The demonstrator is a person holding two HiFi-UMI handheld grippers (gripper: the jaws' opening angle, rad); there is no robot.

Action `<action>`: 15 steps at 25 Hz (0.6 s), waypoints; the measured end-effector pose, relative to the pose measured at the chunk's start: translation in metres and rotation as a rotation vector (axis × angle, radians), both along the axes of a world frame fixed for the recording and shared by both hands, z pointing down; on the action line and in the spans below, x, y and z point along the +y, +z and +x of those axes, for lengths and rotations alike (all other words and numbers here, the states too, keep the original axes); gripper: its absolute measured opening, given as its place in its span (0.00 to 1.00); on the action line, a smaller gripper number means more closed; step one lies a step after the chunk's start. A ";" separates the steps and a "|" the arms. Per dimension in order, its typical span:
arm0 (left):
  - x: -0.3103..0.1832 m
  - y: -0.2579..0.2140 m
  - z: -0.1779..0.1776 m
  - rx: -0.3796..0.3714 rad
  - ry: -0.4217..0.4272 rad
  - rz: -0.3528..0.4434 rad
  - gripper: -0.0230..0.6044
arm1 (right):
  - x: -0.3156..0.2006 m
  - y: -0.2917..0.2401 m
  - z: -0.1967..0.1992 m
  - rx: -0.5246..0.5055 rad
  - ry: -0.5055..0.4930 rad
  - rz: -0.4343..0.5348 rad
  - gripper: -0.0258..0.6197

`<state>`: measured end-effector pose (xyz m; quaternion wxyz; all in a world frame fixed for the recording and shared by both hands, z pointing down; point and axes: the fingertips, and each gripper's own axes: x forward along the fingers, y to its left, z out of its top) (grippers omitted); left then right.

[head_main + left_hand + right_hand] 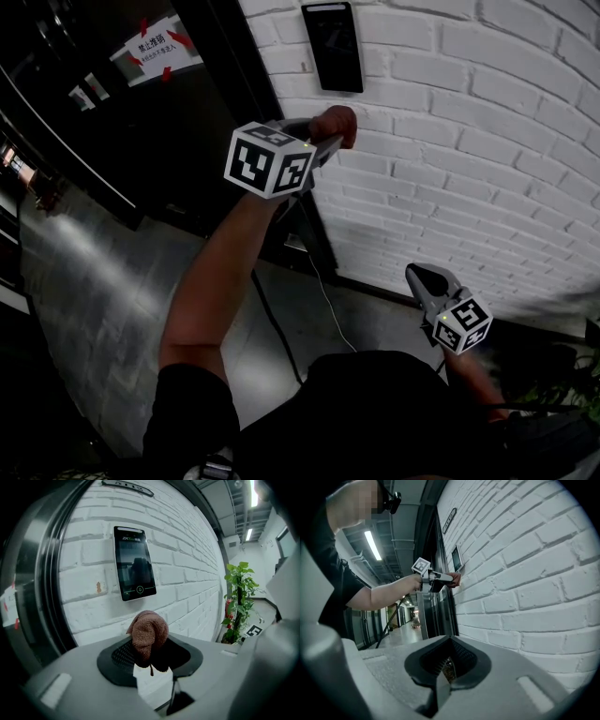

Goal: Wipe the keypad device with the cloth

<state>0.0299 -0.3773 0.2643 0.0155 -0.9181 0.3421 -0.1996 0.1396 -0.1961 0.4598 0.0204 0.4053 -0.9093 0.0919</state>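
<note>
Clamping a brown knitted cloth (149, 632), left gripper (330, 136) hovers below the black keypad device (333, 47), upper centre; right gripper (419, 276) jaws closed, empty.

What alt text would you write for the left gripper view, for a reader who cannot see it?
The left gripper pinches a bunched reddish-brown cloth between its jaws, raised below a black keypad device mounted on a white brick wall. A dark door frame curves down the left, and a leafy green plant stands farther along the wall at right.
</note>
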 end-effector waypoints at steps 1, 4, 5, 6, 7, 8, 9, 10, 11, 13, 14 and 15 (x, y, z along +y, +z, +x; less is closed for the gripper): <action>0.003 -0.004 0.000 0.008 0.006 0.001 0.30 | 0.000 0.000 -0.001 0.000 -0.002 0.001 0.03; 0.013 -0.024 -0.002 0.042 0.015 0.029 0.30 | 0.000 -0.003 -0.003 0.001 -0.006 0.004 0.03; 0.015 -0.033 -0.003 0.057 0.013 0.047 0.30 | 0.000 -0.004 -0.004 0.001 -0.008 0.007 0.03; 0.016 -0.043 -0.004 0.073 0.009 0.068 0.30 | -0.001 -0.004 -0.005 -0.001 -0.011 0.010 0.03; 0.016 -0.054 -0.006 0.089 0.004 0.089 0.30 | -0.001 -0.004 -0.006 -0.004 -0.014 0.012 0.03; 0.017 -0.065 -0.007 0.105 -0.001 0.110 0.30 | 0.000 -0.004 -0.007 -0.006 -0.017 0.015 0.03; 0.017 -0.075 -0.008 0.118 -0.005 0.130 0.30 | 0.001 -0.005 -0.008 -0.006 -0.018 0.016 0.03; 0.017 -0.085 -0.009 0.131 -0.008 0.149 0.30 | 0.002 -0.006 -0.008 -0.006 -0.017 0.018 0.03; 0.017 -0.095 -0.009 0.145 -0.010 0.167 0.30 | 0.002 -0.007 -0.007 -0.006 -0.015 0.018 0.03; 0.017 -0.114 -0.010 0.177 -0.011 0.198 0.30 | 0.004 -0.007 -0.004 -0.007 -0.009 0.018 0.03; 0.017 -0.124 -0.009 0.192 -0.009 0.211 0.30 | 0.004 -0.007 -0.001 -0.007 -0.004 0.017 0.03; 0.017 -0.133 -0.008 0.206 -0.006 0.224 0.30 | 0.005 -0.007 0.001 -0.007 0.001 0.016 0.03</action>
